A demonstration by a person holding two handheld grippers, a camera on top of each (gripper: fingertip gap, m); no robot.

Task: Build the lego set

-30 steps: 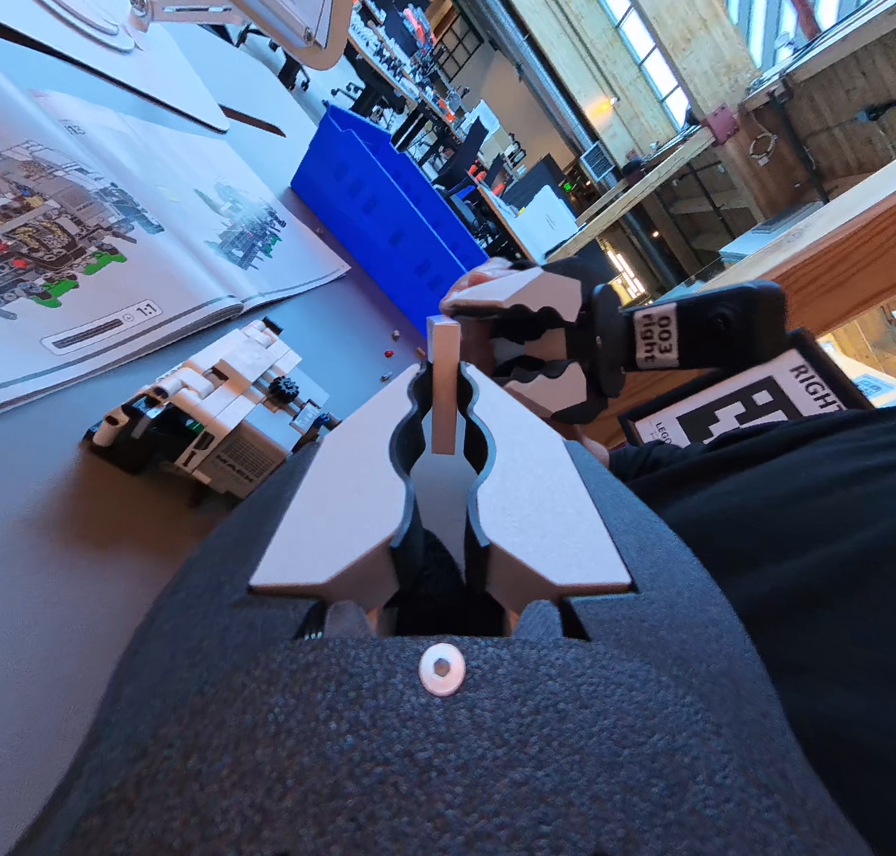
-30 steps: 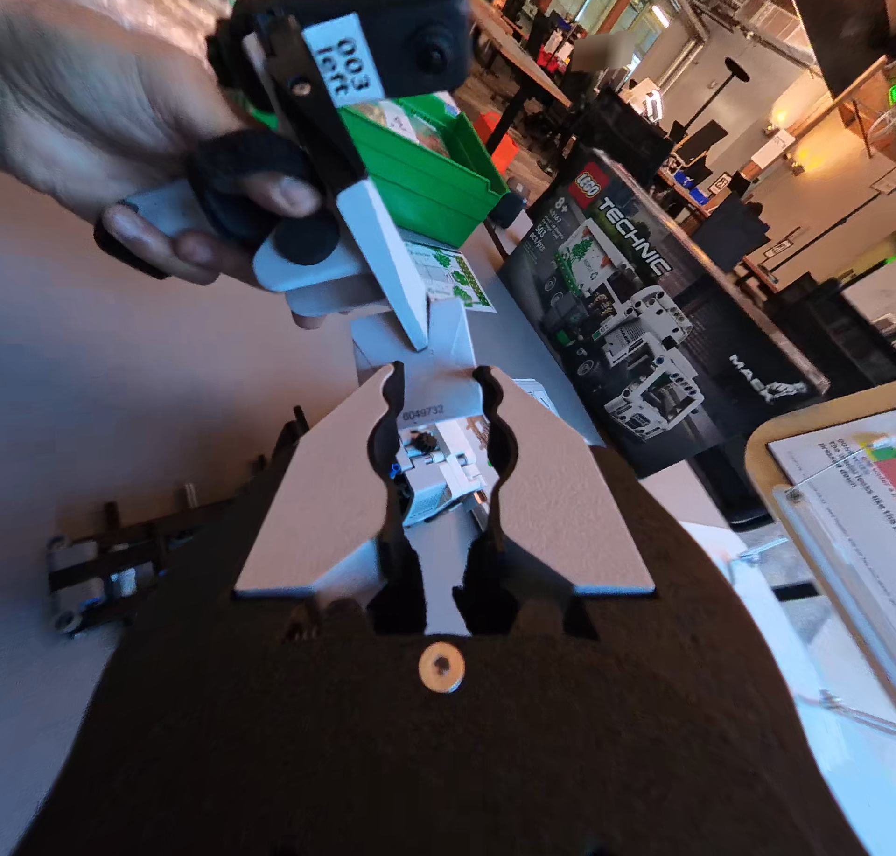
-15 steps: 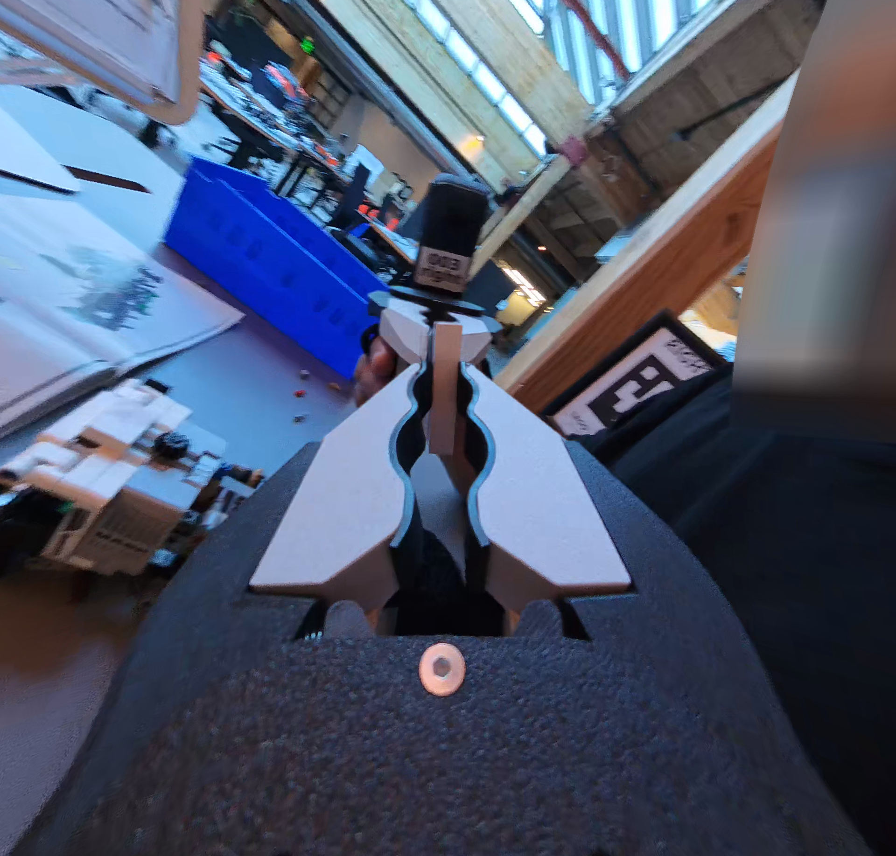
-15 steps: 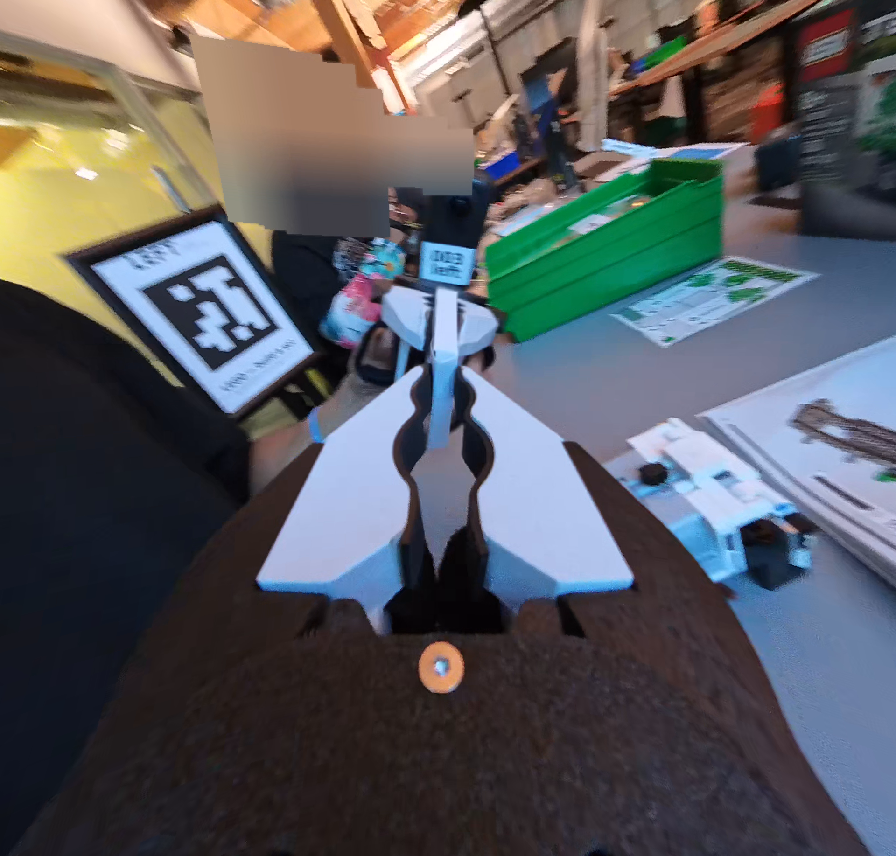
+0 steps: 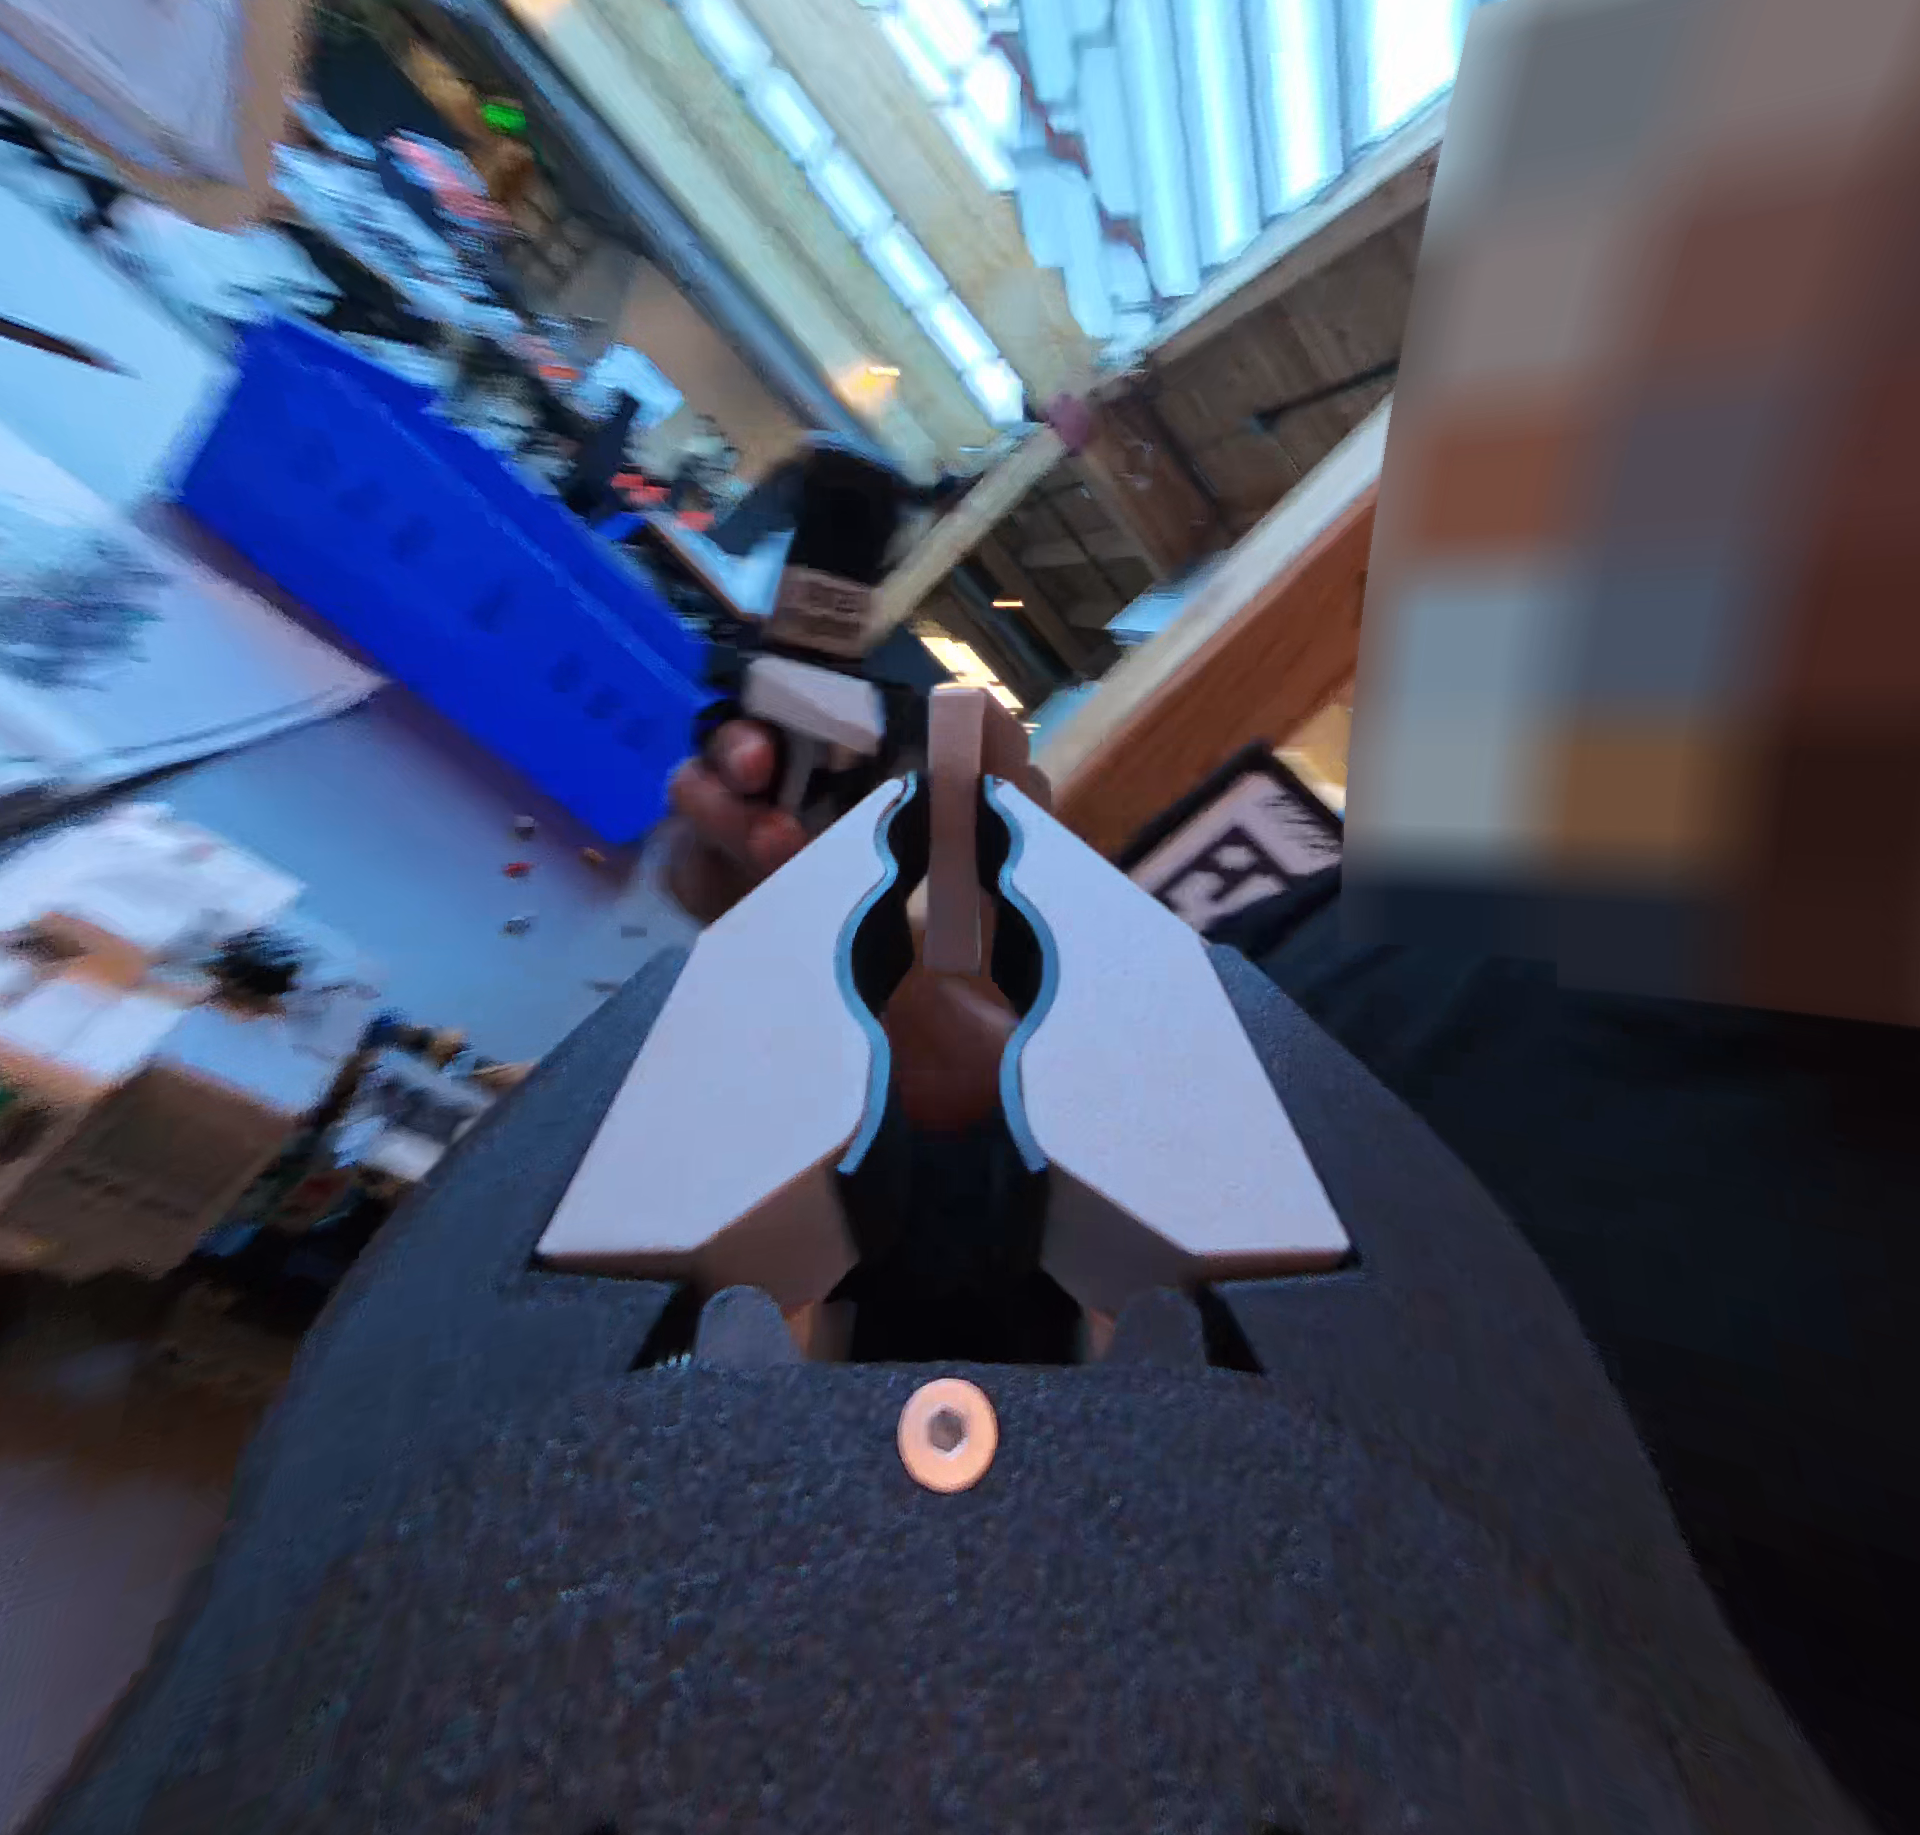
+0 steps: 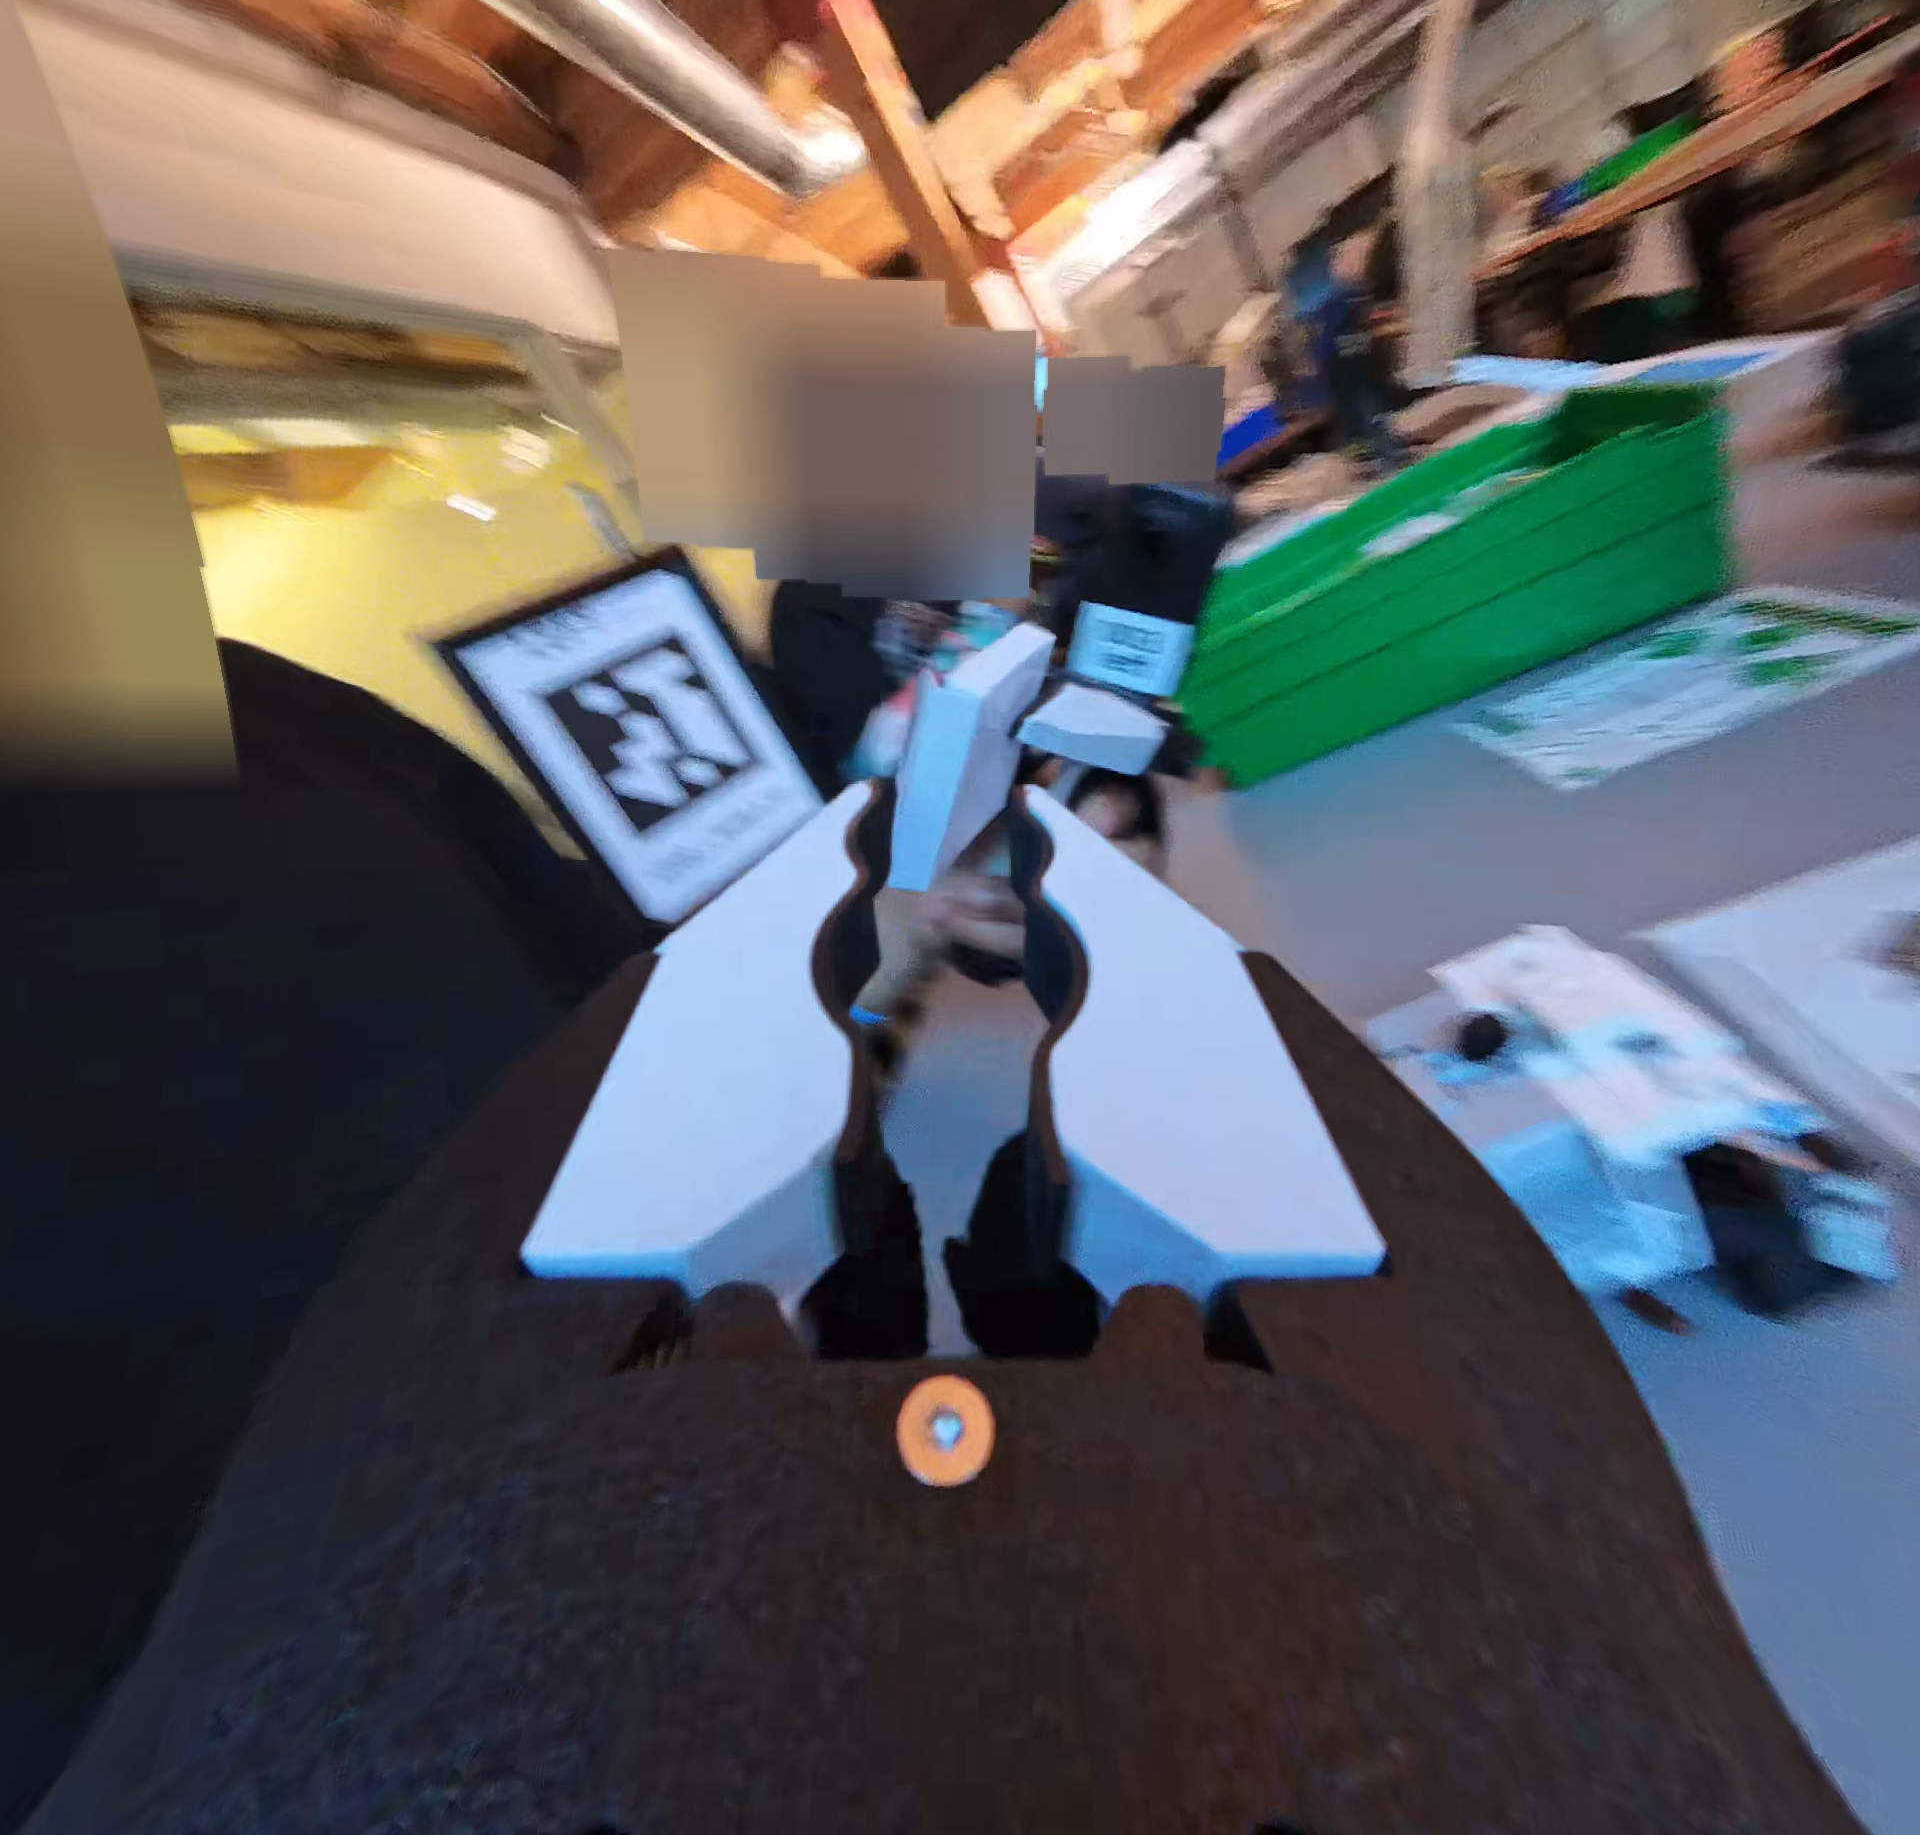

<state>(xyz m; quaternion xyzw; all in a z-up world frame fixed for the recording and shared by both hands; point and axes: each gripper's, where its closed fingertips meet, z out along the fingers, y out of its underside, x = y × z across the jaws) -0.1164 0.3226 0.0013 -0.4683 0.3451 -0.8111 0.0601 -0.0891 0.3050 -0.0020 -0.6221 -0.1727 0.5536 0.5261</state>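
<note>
My left gripper is shut on a flat pale grey lego panel, seen edge-on and sticking up past the fingertips. In the right wrist view the same panel hangs tilted from the left gripper, just ahead of my right gripper, whose jaws stand apart and hold nothing. The right gripper also shows in the left wrist view, in a hand, a little to the left of the panel. The partly built white and black lego truck lies on the grey table; in the left wrist view it is blurred.
A blue bin stands behind the right gripper, with small loose pieces on the table before it. A green bin and a green-printed sheet lie at the back. A black-and-white marker board leans near the person's dark sleeve. The grippers' ends are close to 4 cm from one another.
The right gripper has opened, let go of the panel and shifted left of it. The left gripper keeps hold of the panel. Both views have swung and blurred.
</note>
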